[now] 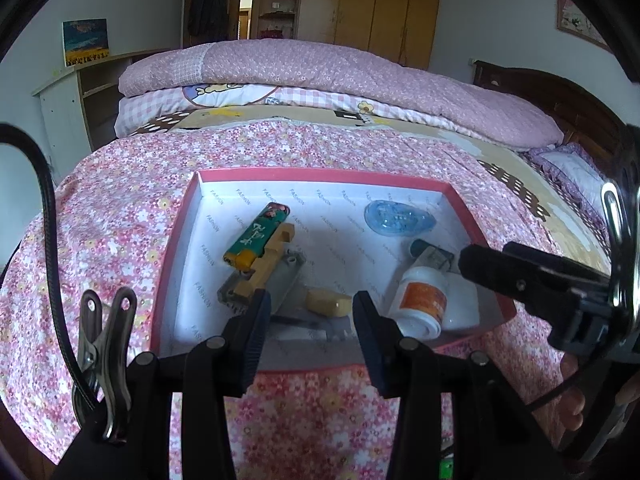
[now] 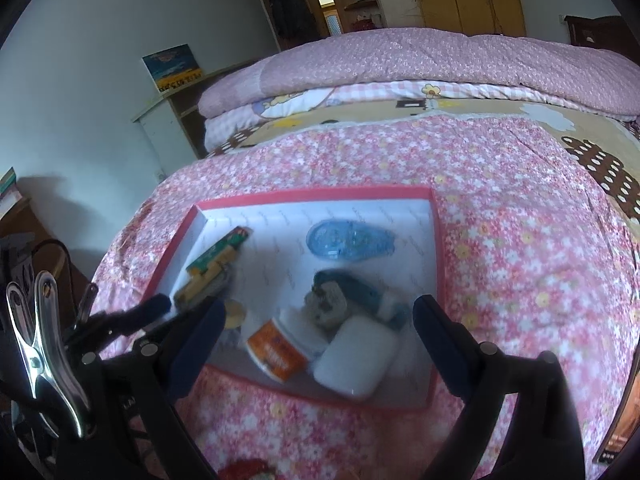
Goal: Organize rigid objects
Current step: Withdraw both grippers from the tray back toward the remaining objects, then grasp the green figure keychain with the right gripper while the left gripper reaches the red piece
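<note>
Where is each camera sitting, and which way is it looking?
Left wrist view: sits on the left gripper, looking forward and down at the red box on the bed; its open fingers show, plus the right gripper and a hand.
Right wrist view: sits on the right gripper, looking down at the same red box; its open fingers show, plus the left gripper.
Both share the box, the blue oval case and the white bottle.

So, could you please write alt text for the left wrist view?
A pink-rimmed box on a floral bedspread holds a lighter, blue tape dispenser and white bottle; the open, empty left tongs hover at its near edge.
</note>
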`<state>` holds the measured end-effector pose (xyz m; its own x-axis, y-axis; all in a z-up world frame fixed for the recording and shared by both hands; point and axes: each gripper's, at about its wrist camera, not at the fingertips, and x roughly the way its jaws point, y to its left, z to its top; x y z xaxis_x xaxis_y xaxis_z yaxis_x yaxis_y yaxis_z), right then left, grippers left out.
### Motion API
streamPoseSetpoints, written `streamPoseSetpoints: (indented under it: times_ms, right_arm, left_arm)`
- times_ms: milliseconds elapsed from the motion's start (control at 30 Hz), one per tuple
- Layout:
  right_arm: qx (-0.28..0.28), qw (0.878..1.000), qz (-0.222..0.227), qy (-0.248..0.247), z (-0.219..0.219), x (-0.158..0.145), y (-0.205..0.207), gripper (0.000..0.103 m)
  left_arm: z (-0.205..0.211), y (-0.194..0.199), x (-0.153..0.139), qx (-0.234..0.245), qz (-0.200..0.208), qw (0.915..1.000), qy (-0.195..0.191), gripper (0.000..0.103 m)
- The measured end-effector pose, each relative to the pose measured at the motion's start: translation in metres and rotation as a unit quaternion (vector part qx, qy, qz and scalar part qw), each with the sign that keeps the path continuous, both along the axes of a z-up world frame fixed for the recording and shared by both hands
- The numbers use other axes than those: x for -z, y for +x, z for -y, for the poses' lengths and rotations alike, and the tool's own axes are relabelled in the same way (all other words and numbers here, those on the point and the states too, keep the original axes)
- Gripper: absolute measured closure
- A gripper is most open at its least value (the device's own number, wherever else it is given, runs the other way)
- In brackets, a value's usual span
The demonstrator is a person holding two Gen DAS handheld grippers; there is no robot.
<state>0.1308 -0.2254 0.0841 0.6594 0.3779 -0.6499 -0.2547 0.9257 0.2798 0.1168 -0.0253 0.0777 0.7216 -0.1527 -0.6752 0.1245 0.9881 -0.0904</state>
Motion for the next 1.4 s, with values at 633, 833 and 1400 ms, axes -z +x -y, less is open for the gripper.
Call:
streamPoseSetpoints:
  times_ms: [633, 833, 1400]
  right_arm:
    - [-0.018, 0.999, -0.030, 0.006, -0.002, 0.016, -0.069, 0.006]
    - [-0.030, 0.999, -0.042, -0.001, -0.006, 0.026, -0.095, 0.012]
    - [-0.049, 0.996, -0.080, 0.000, -0.017, 0.056, -0.132, 0.036]
  left_arm:
    - [-0.004, -0.047, 0.000, 0.007, -0.002, 0.9999, -0.008, 0.058]
    - [-0.007, -0.061, 0.003, 0.006, -0.006, 0.9999, -0.008, 0.058]
    - [-0.016, -0.086, 0.023, 0.007, -0.026, 0.9996, -0.009, 0.058]
